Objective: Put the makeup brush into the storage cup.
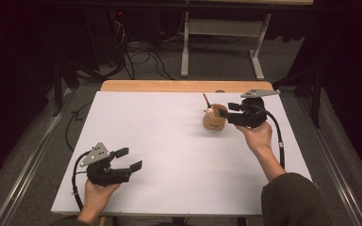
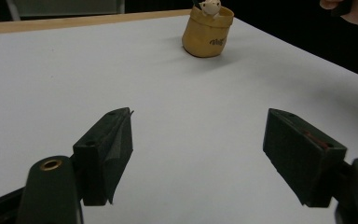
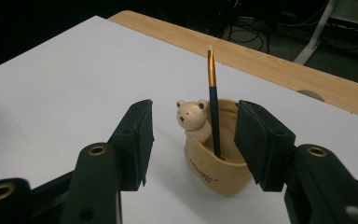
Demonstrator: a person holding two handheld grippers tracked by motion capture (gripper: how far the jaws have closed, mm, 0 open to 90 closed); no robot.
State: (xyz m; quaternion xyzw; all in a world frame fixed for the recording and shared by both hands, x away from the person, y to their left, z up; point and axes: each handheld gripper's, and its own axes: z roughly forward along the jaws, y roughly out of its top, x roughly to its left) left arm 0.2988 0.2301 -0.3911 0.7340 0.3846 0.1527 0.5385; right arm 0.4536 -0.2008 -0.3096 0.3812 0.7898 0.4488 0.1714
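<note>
My right tool stands wide beside one tan holder at the desk's far right, carrying one pencil, one bear figure; my left tool gapes, empty.

Bright, evenly lit table — dark, murky surroundings — soft shadows, slight blur.

Both hand-held grippers open, held well apart

The left hand-held gripper sits low in the person's left hand, jaws wide and level. The right hand-held gripper, gripped by the right hand, points left with jaws parted, pads pressing on nothing.
</note>
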